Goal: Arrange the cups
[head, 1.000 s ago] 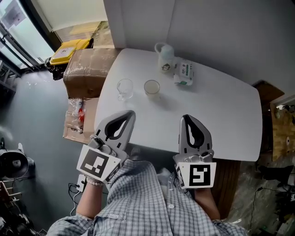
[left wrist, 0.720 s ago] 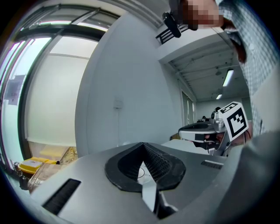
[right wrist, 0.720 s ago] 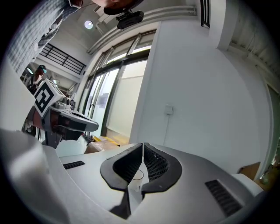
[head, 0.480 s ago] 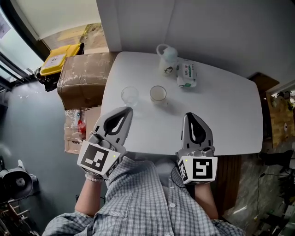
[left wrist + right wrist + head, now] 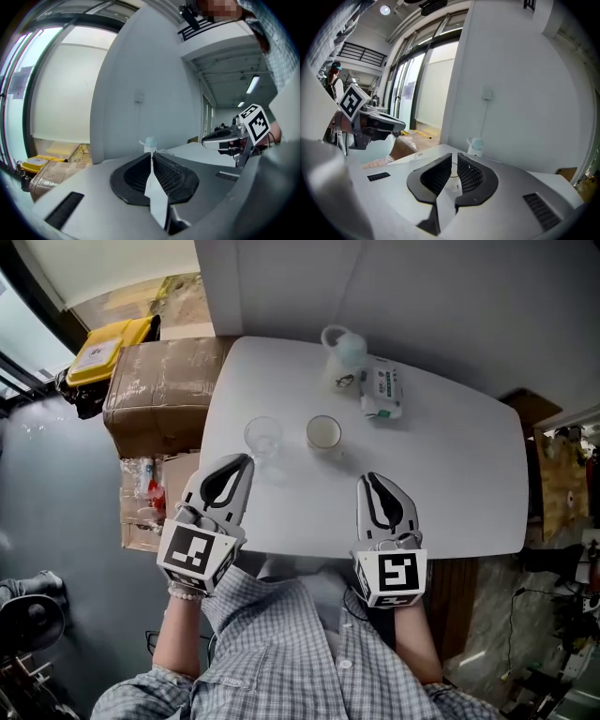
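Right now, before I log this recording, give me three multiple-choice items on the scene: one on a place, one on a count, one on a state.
1. In the head view, where does the clear glass stand relative to the cream cup?
A. to its left
B. to its right
C. stacked inside it

2. How many things are on the white table?
A. two
B. four
C. six

3. How do the jaws of the left gripper stand?
A. wide apart
B. closed on a cup
C. closed, with nothing between them

Answers:
1 A: the two stand side by side and apart, with the glass on the left.
2 B: the glass, the cup, a white jug and a packet.
3 C: in the left gripper view the pads meet and nothing is between them.
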`<state>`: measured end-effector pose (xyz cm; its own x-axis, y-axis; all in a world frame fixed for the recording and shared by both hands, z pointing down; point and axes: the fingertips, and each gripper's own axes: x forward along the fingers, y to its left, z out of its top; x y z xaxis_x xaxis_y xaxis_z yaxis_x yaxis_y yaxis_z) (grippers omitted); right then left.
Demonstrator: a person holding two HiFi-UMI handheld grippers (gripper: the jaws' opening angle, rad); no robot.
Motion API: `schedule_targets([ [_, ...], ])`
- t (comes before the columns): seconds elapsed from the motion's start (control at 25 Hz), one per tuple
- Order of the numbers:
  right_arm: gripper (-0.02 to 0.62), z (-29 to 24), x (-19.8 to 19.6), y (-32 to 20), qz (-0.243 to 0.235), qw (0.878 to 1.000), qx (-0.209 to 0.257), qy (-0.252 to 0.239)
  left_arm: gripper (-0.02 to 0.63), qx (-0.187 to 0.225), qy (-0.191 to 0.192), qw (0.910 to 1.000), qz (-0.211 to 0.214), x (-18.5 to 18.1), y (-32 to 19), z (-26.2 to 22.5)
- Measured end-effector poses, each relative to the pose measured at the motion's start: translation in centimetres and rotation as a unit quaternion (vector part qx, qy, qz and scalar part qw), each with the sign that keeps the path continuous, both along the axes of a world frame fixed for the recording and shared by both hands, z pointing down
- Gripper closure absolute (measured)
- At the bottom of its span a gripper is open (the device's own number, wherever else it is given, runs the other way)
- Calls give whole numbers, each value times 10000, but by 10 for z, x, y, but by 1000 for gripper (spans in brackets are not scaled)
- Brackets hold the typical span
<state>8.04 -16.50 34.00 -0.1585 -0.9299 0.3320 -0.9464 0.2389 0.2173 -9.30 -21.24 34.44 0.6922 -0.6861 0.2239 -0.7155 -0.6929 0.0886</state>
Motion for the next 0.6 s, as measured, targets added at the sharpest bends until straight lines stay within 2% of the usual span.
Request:
schedule_targets([
  [0.24, 568, 34, -2, -22, -311, 9991, -277, 118, 597, -339, -270, 9987, -264, -9, -9, 35],
  [0.44, 547, 64, 2, -45, -509, 9967, -595, 200, 595, -541, -564, 9966, -271, -8, -20, 66],
  [0.52, 508, 79, 3, -51, -616, 9948, -779, 215, 556, -698, -585, 9956, -216, -6, -22, 80],
  [0.6, 500, 93, 5, -55, -706, 9928, -930, 270, 506, -827, -693, 9941, -145, -3, -24, 94],
])
